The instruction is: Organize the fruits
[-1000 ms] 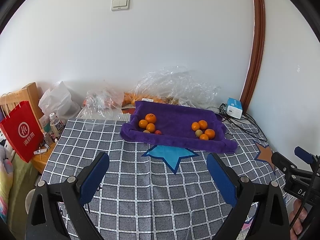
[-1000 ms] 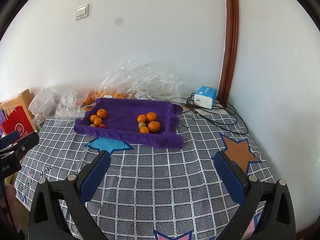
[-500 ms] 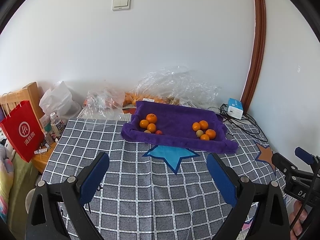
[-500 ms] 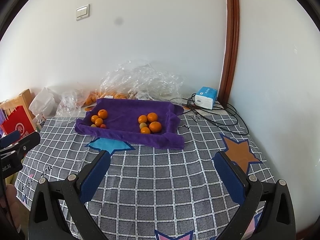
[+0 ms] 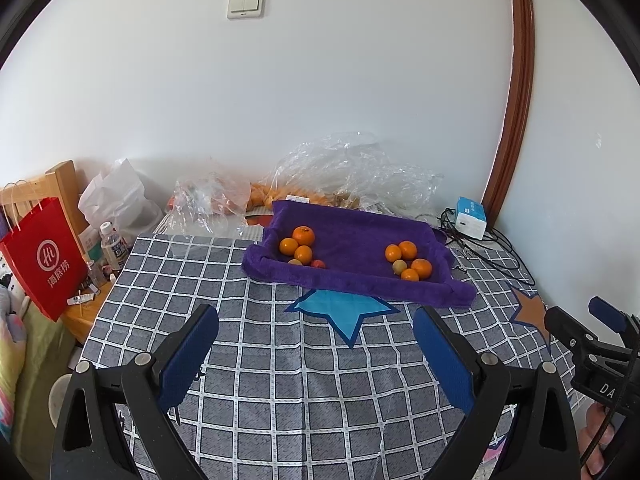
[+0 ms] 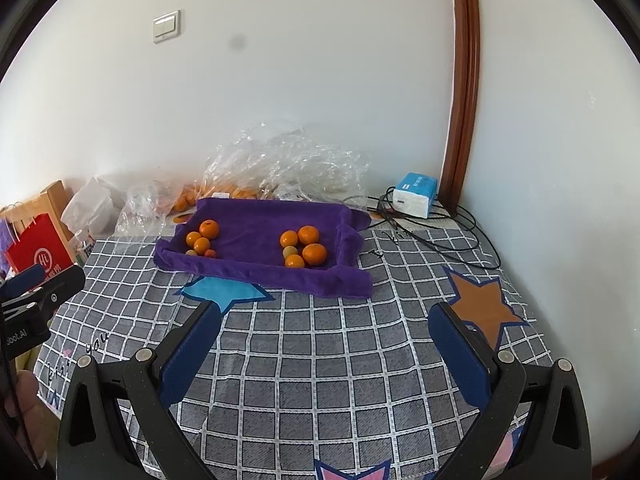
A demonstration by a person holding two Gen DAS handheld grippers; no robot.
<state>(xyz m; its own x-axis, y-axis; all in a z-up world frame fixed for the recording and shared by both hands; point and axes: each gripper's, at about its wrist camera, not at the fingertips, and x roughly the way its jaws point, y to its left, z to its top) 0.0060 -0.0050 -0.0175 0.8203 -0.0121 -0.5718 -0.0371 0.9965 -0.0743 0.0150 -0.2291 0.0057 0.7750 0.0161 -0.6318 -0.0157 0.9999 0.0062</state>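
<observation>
A purple towel-lined tray (image 5: 360, 236) (image 6: 260, 232) sits at the far side of the checked table. In it lie two clusters of oranges: one at the left (image 5: 298, 245) (image 6: 202, 236) with a small red fruit (image 5: 318, 264), one at the right (image 5: 410, 260) (image 6: 306, 246) with a pale greenish fruit (image 5: 399, 267) (image 6: 289, 253). My left gripper (image 5: 316, 344) hangs open over the near table, well short of the tray, nothing between its fingers. My right gripper (image 6: 324, 340) is open too, also short of the tray and holding nothing.
Clear plastic bags (image 5: 352, 172) with more oranges lie behind the tray by the wall. A blue tissue pack (image 5: 471, 217) and black cables (image 6: 432, 232) occupy the back right corner. A red paper bag (image 5: 44, 252), bottles and a wooden chair stand off the table's left edge.
Both grippers have drifted back slightly from the tray; the scene shifted a little in both views. The fruits have not moved and both grippers stay open.
</observation>
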